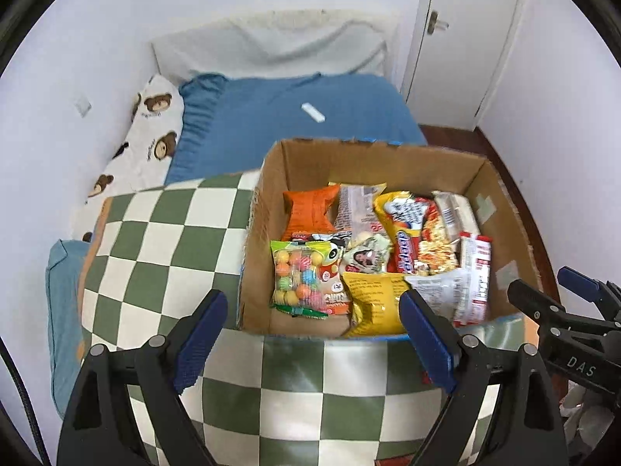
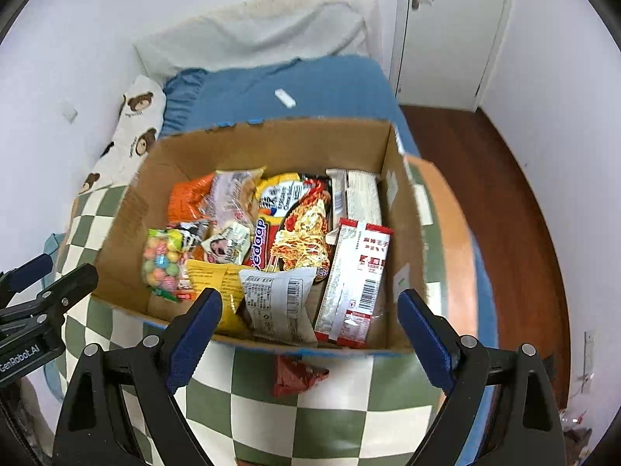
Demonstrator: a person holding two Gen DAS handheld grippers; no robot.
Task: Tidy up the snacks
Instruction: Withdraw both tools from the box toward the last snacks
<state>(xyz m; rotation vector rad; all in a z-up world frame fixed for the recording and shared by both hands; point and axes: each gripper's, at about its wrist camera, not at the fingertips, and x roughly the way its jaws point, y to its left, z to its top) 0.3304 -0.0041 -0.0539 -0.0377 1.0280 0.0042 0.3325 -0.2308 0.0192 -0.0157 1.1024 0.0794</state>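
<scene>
Red packet [image 2: 299,374] lower centre, outside cardboard box [image 2: 271,136]; both jaws apart, empty. Right gripper [image 2: 308,324]: pinch its edge, lift clear.

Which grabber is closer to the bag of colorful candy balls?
Left. The left gripper hovers open just in front of the candy-ball bag at the box's near-left corner. The right gripper sits farther right, open, facing the red-and-white packet.
</scene>
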